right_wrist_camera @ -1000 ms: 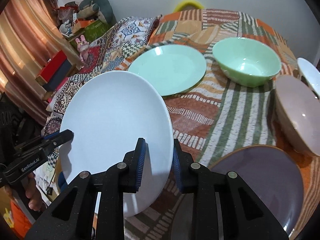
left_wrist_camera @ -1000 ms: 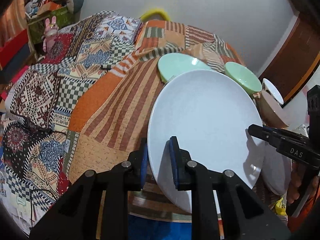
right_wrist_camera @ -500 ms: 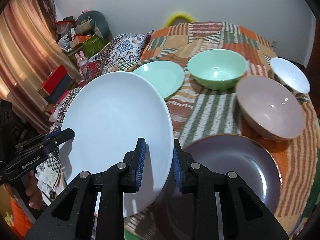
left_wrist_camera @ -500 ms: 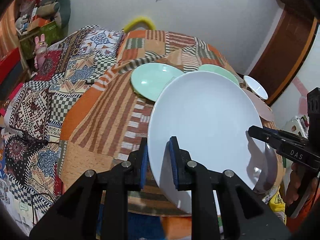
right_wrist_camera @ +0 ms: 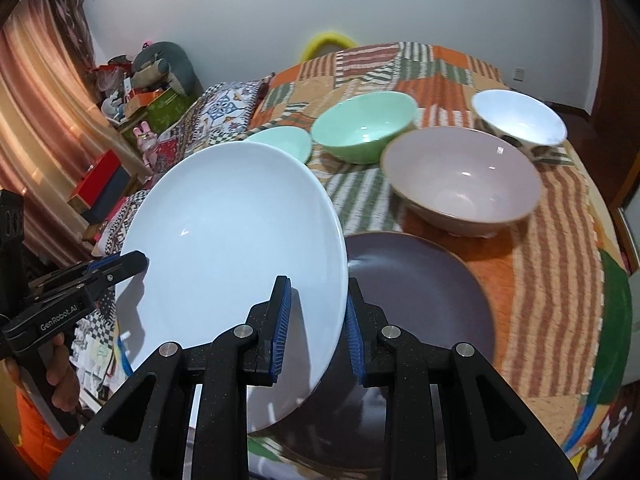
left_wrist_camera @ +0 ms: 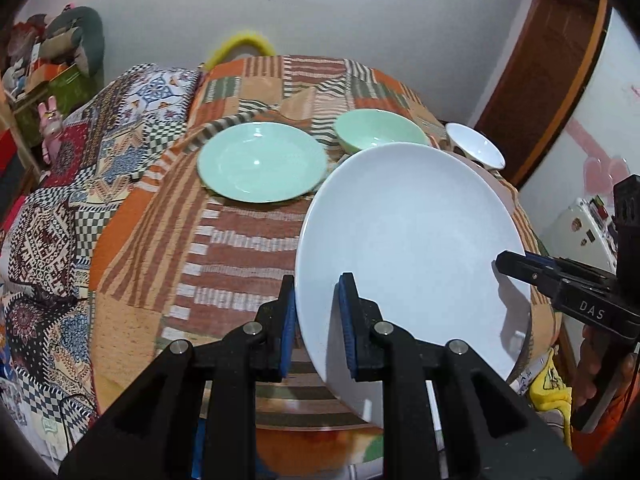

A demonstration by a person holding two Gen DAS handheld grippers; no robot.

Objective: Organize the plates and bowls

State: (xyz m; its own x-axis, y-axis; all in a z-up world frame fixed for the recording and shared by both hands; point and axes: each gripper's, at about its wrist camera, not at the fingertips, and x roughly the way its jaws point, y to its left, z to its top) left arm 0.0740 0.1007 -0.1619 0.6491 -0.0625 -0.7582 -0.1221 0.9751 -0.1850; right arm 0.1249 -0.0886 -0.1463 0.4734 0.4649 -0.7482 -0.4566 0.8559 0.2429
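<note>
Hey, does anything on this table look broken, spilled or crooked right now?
Nothing looks broken or spilled. The only thing not lying flat is the white plate, held tilted above the purple plate by both tools. The other dishes sit upright on the cloth.

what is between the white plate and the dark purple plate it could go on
Nothing visible. The white plate, gripped at opposite rims by both tongs, hangs tilted beside the dark purple plate, whose visible face is bare. The pink bowl sits behind it.
</note>
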